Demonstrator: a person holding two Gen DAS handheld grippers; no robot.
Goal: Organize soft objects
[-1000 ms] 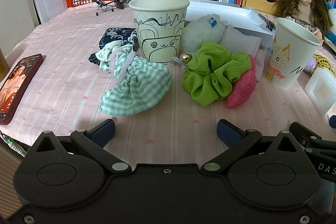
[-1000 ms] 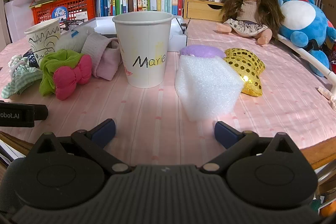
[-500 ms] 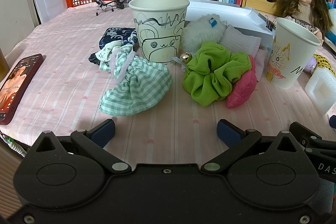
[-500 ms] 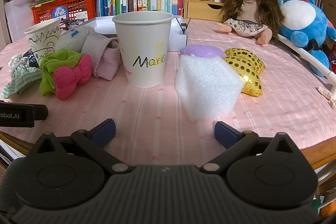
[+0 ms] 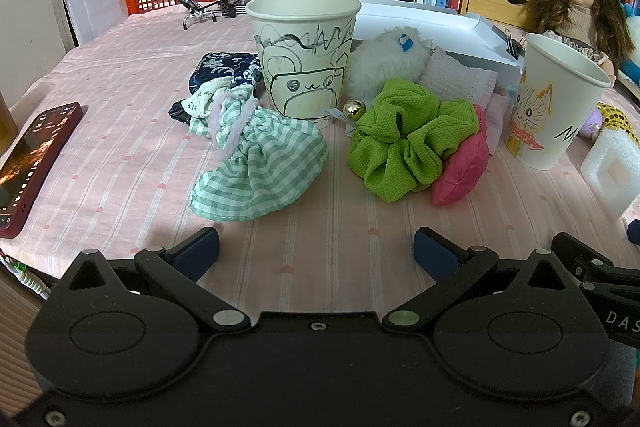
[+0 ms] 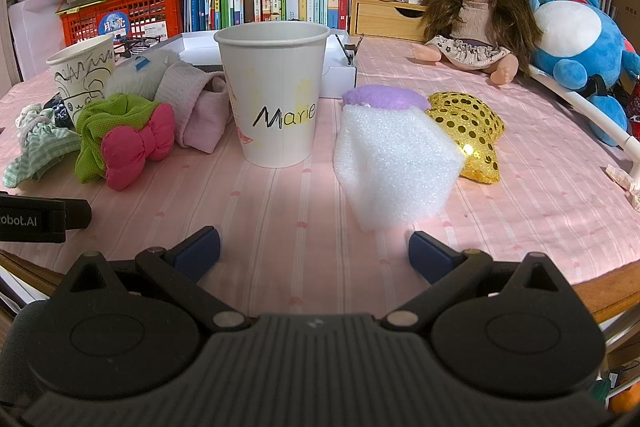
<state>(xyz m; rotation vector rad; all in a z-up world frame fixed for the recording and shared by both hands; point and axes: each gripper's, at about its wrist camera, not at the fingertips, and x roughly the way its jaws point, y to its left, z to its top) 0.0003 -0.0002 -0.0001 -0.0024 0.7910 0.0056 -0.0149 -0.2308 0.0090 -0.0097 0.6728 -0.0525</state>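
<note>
- Ahead of the left gripper (image 5: pixel 316 247), just left of its centre line: gingham pouch (image 5: pixel 260 169), flat on the cloth, long axis running away and leftward, tied neck toward the bear cup (image 5: pixel 304 51).
- Left jaws are seen spread wide, empty.
- Foam block (image 6: pixel 394 163) is seen before the right gripper (image 6: pixel 314 247), right of centre; jaws likewise wide, empty.
- Left is judged nearer the pouch.

nothing has changed across the second of footage. the left tongs (image 5: pixel 316 249) and right tongs (image 6: pixel 314 247) show the same wide gap between their blue pads as before, in the same spot above the pink-striped worktop (image 6: pixel 280 211). the green checked cloth (image 5: pixel 260 171), green scrunchie (image 5: pixel 408 143) and white foam block (image 6: pixel 394 167) lie exactly where they did.
</note>
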